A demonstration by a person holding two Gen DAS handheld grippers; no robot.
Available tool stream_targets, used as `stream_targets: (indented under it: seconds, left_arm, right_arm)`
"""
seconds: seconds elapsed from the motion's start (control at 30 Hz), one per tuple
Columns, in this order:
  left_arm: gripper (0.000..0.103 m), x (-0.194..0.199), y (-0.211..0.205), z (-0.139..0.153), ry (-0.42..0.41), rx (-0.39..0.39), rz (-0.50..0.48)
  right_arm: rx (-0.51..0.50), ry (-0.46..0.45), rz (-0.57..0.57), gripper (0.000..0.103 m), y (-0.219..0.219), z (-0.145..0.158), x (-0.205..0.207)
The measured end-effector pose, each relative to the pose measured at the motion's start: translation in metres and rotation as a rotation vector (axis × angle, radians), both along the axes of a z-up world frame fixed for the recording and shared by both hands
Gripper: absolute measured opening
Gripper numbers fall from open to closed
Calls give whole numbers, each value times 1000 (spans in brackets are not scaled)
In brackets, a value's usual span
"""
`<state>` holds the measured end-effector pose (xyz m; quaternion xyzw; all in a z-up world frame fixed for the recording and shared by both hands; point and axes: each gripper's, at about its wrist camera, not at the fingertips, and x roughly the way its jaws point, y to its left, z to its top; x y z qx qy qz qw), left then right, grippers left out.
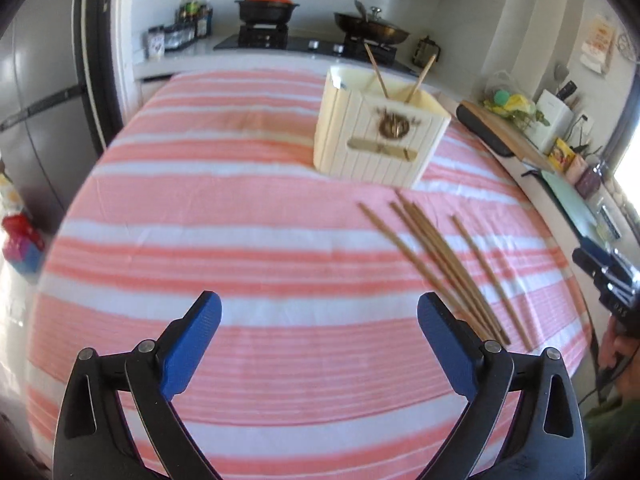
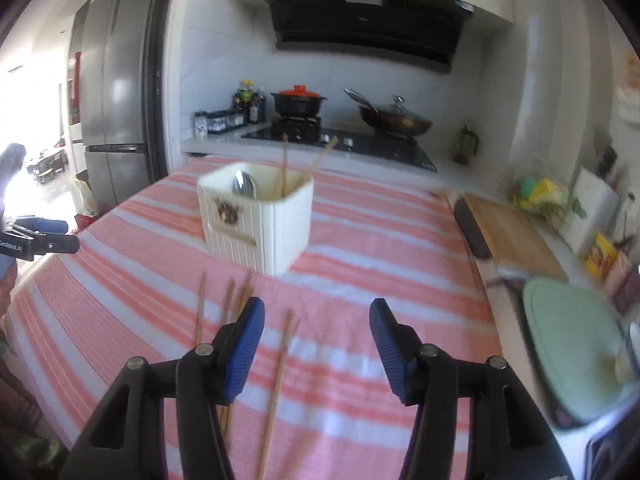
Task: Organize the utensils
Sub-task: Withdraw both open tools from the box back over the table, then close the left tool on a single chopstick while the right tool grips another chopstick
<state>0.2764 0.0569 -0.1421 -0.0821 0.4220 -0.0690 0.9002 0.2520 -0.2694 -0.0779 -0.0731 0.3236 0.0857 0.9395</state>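
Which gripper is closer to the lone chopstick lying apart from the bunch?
Right. The right gripper hovers with the lone chopstick between its open fingers; the left gripper is off beyond the bunch.

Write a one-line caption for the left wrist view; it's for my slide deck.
Open left gripper hovers over striped cloth beside loose chopsticks, near a cream utensil holder.

Orange-lidded pot (image 2: 298,101), wok (image 2: 394,120), fridge (image 2: 116,92)
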Motion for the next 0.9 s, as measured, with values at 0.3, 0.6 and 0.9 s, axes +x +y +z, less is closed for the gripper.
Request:
stream_targets:
  seconds: [0.3, 0.6, 0.9]
  left_arm:
    - [99, -16, -38, -65, 41, 85, 70]
    - [100, -19, -49, -71, 54, 186, 94]
    - [99, 21, -90, -44, 47, 31, 87]
  right_arm:
    - [47, 93, -261, 56, -47, -85, -26]
    - [24, 164, -302, 58, -50, -101, -8]
    - [12, 159, -306, 58, -49, -102, -9]
